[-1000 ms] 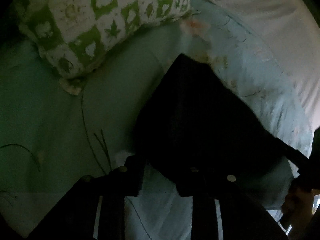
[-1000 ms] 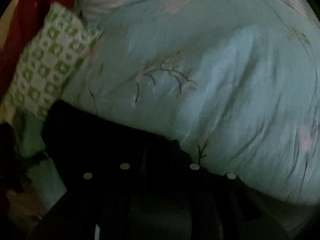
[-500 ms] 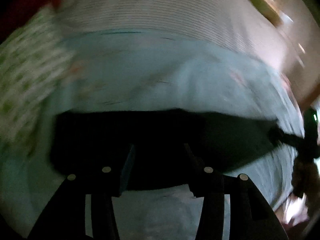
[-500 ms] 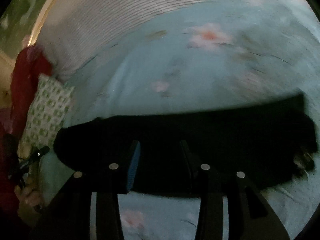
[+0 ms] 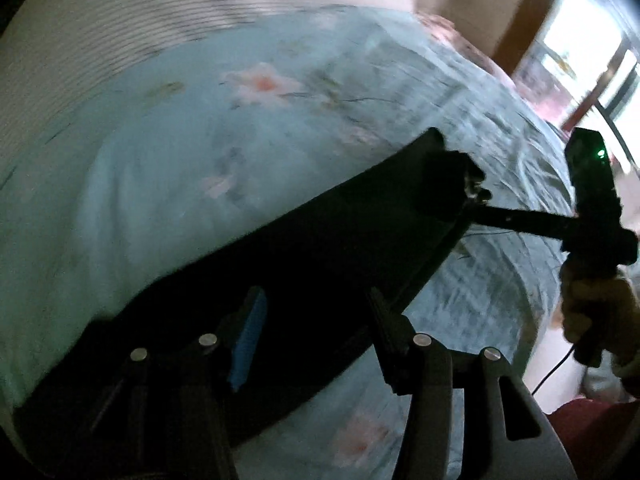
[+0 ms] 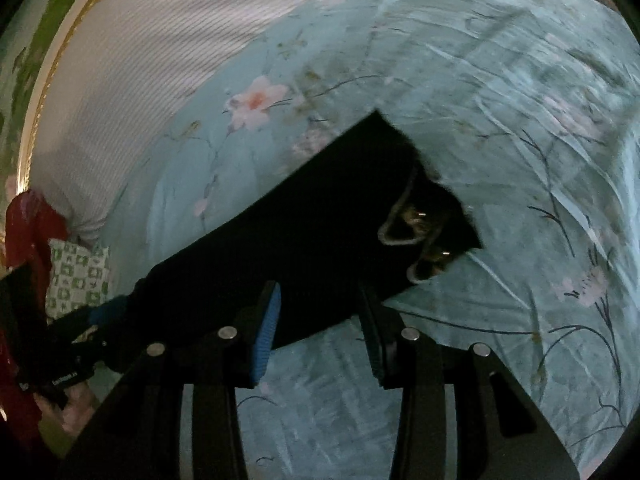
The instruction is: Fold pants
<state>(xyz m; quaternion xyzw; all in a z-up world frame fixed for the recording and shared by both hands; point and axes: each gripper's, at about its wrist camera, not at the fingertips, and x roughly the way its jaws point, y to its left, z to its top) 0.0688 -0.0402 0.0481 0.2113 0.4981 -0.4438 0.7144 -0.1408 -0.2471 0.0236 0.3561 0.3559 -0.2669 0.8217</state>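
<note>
The black pants (image 5: 320, 248) lie as a long band across the pale blue flowered bedspread (image 5: 168, 168). In the right wrist view the pants (image 6: 304, 232) show their waistband and drawstring (image 6: 404, 224) at the far right end. My left gripper (image 5: 316, 320) is open, its fingers apart over the near edge of the pants. My right gripper (image 6: 320, 312) is open too, just above the near edge. In the left wrist view the right gripper (image 5: 476, 200) shows from the side by the waistband end.
A white striped sheet (image 6: 168, 40) covers the far side of the bed. A green and white patterned pillow (image 6: 76, 276) lies at the left end. A bright doorway (image 5: 588, 52) is at the far right. The person's hand (image 5: 596, 304) holds the right tool.
Both grippers have let go of the pants and opened. The pants have gone from a held bunch to a band laid flat on the bed. Both views have swung right.
</note>
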